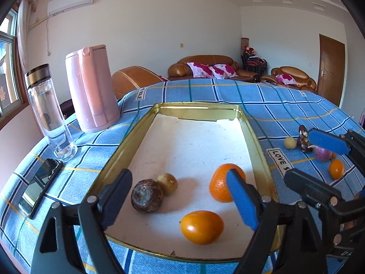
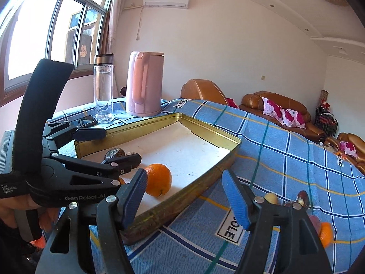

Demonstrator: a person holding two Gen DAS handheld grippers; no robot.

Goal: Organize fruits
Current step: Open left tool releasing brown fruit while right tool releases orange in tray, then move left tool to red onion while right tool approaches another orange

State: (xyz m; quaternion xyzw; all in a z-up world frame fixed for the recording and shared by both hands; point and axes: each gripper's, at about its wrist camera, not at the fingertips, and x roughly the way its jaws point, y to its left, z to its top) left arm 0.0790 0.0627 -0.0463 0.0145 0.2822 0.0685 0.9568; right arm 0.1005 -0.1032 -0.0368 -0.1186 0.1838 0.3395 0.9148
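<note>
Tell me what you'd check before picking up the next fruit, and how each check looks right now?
1. Left gripper empty: ok, jaws apart, nothing between them.
2. Right gripper empty: ok, jaws apart over the blue cloth.
3. Room in the gold tray: ok; the orange, the small orange fruit and two brown fruits leave bare white floor.
4. Loose fruit left on the cloth: ok, a yellowish fruit and others lie right of the tray.
5. Clear path to them: cannot tell, the right gripper hides part of that group.
</note>
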